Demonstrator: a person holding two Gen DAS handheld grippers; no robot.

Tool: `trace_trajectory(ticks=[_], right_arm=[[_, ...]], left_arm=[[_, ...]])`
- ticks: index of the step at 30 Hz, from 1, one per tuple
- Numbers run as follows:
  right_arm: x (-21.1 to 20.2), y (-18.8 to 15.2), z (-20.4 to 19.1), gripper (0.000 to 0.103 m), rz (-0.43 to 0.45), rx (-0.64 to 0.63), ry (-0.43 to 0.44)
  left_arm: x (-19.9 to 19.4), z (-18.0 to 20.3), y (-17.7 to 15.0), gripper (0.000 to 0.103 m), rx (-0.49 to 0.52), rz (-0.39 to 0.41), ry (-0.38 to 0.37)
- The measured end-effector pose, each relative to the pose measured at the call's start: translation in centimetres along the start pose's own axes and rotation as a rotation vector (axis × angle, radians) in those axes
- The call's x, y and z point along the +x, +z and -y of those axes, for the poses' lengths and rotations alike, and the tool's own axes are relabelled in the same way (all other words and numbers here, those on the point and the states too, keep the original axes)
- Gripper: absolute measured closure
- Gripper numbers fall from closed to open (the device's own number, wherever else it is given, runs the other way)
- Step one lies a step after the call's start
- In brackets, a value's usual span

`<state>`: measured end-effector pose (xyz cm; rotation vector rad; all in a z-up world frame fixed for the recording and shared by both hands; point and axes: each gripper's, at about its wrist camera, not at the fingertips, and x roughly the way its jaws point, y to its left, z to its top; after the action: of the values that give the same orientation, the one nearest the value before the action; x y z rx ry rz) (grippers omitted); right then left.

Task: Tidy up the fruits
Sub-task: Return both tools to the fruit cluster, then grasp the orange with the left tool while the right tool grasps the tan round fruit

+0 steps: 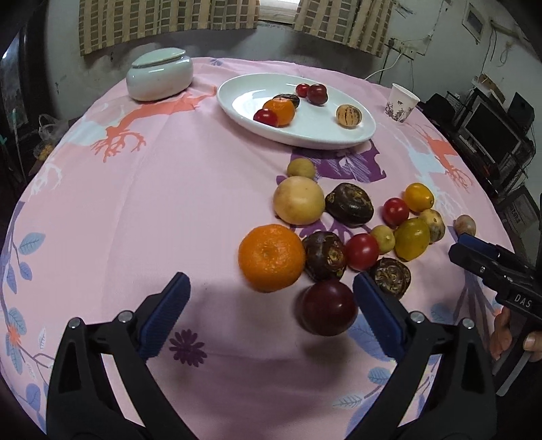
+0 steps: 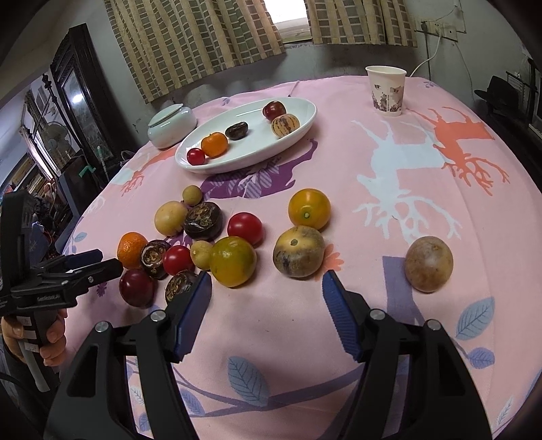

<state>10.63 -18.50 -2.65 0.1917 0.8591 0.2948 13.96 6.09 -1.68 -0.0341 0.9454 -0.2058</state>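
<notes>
Left wrist view: your left gripper (image 1: 271,304) stood open, empty; plum (image 1: 328,307) at 3 o'clock looked smooth, slippery—grip its middle.

**Two wrist views over one fruit table**

The left wrist view is taken from low over the near edge of the table (image 1: 135,210), aimed forward and downward between the left gripper (image 1: 271,304) fingers; the loose fruit (image 1: 338,237) is seen close, the white plate (image 1: 233,101) farther off. The right wrist view is taken from the right side of the same edge, tilted downward likewise, with the right gripper (image 2: 267,304) framed below. The fruit, plate, lidded jar (image 1: 159,79), paper cup (image 1: 401,101) and curtains (image 1: 162,20) are shared by both views. Each gripper is caught at the edge of the other's view.
</notes>
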Motion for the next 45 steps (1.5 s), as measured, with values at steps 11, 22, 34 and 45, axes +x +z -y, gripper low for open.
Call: trace_trajectory(ticks=[11,22,34,45], right_arm=[[-0.1,0.0,-0.1,0.035,0.001,-0.001,0.006],[0.1,-0.2,-0.5,0.035,-0.004,-0.01,0.007],[-0.2,0.1,0.4,0.035,-0.002,-0.017,-0.074],[3.2,0.0,1.2,0.035,-0.081,0.006,-0.191]], left_arm=[[0.7,-2.1,0.6,0.005,-0.07,0.083,0.125],[2.4,-0.8,0.3,0.057,-0.056,0.031,-0.029],[-0.6,-1.8,0.6,0.057,-0.108,0.156,0.091],[0.0,-2.3,0.5,0.057,-0.134,0.092,0.038]])
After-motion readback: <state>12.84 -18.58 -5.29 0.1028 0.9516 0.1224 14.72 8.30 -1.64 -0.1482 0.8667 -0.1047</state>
